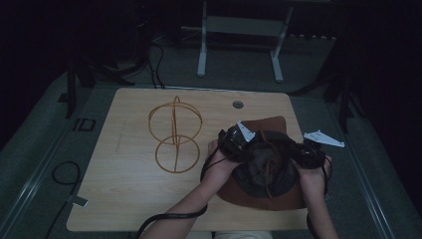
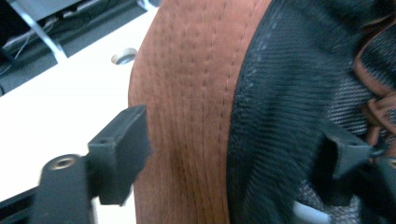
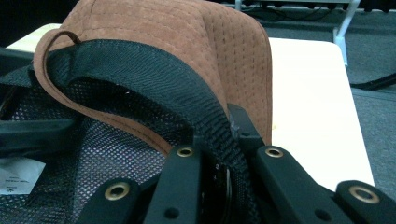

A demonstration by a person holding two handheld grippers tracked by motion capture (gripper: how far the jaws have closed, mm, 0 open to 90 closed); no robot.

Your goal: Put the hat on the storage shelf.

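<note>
A brown suede hat [image 1: 261, 125] with a black mesh lining lies upside down on the right of the wooden table [image 1: 119, 189]. My left gripper [image 1: 238, 142] is at its left rim. In the left gripper view the jaws [image 2: 233, 144] stand wide apart, open, straddling the hat's brown brim [image 2: 187, 93] and black inner band. My right gripper [image 1: 306, 154] is at the hat's right rim. It is shut [image 3: 224, 135] on the black inner band where that meets the brown edge [image 3: 187, 32]. Hands hold both grippers.
A gold wire stand [image 1: 175, 134] of two rings on an upright stands left of centre on the table. A cable grommet [image 1: 238, 104] sits near the far edge. A white desk frame [image 1: 239, 25] stands behind the table, and a cable [image 1: 67, 174] loops on the floor at left.
</note>
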